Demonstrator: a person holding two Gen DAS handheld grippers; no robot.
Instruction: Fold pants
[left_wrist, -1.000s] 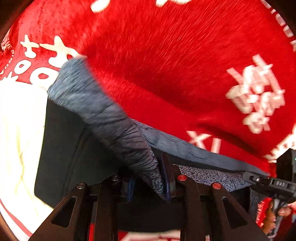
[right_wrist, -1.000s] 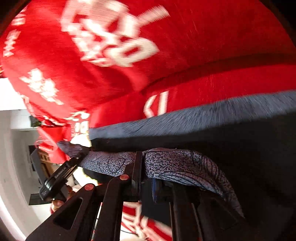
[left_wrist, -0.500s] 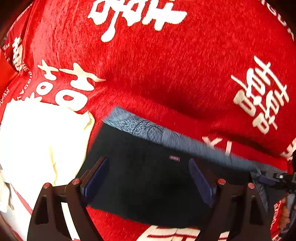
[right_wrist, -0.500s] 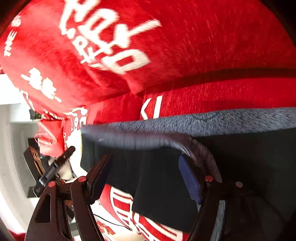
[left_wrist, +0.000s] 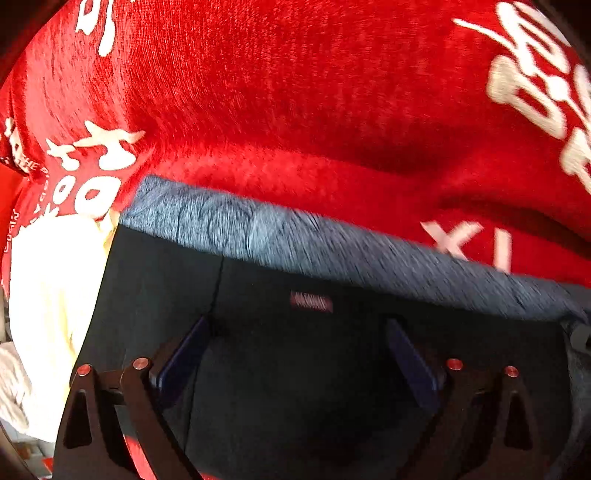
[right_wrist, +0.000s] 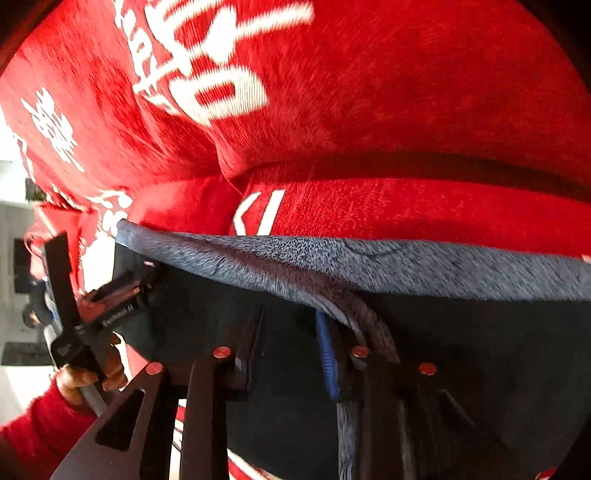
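Note:
The dark pants (left_wrist: 303, 354) lie folded on the red blanket (left_wrist: 295, 110), with their grey-blue waistband (left_wrist: 332, 247) along the far edge and a small red label (left_wrist: 311, 301) below it. My left gripper (left_wrist: 299, 350) is open and empty just above the dark fabric. In the right wrist view the pants (right_wrist: 480, 350) and waistband (right_wrist: 424, 266) fill the lower half. My right gripper (right_wrist: 291, 339) has its jaws partly apart, and a fold of waistband drapes over the right finger. The left gripper (right_wrist: 122, 295) shows at the pants' left end.
A cream cloth (left_wrist: 48, 295) lies to the left of the pants on the blanket. The red blanket with white lettering (right_wrist: 207, 81) rises behind the pants in both views. The person's hand in a red sleeve (right_wrist: 88, 376) holds the left gripper.
Both grippers were shut on the waistband a second ago and have since let go. The pants dropped flat. The right gripper's jaws have narrowed since half a second ago.

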